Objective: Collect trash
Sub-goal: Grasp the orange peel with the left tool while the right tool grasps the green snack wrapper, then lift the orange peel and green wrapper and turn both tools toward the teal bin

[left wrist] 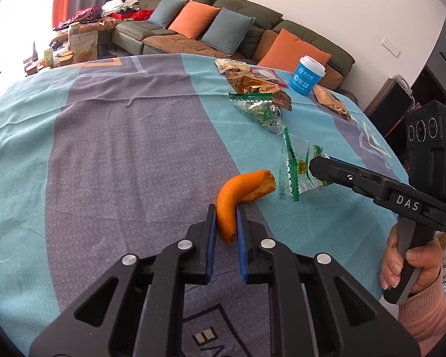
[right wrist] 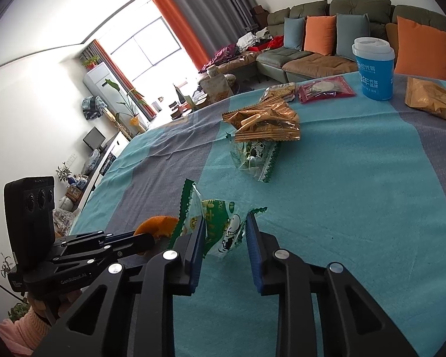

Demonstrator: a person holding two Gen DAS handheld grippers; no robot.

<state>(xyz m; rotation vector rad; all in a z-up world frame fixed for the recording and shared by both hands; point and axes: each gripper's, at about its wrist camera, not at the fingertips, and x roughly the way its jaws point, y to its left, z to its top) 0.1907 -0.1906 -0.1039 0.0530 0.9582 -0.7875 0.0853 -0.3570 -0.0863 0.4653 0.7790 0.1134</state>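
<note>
The left gripper's (left wrist: 226,212) blue fingers (left wrist: 211,229) pinched the near end of the orange peel (left wrist: 238,196) on the tablecloth (left wrist: 104,148). The right gripper (right wrist: 226,223) stood narrow around the green-edged wrapper (right wrist: 220,226), pads not clearly pressing it. More wrappers (right wrist: 264,122) and a blue cup (right wrist: 374,68) lay beyond.

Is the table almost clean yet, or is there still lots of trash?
Nothing looks cleared yet. The left gripper pinches the orange peel; the right gripper straddles a green wrapper, not squeezing it yet. Still left: another green wrapper, brown wrappers, a red packet and the blue cup.
</note>
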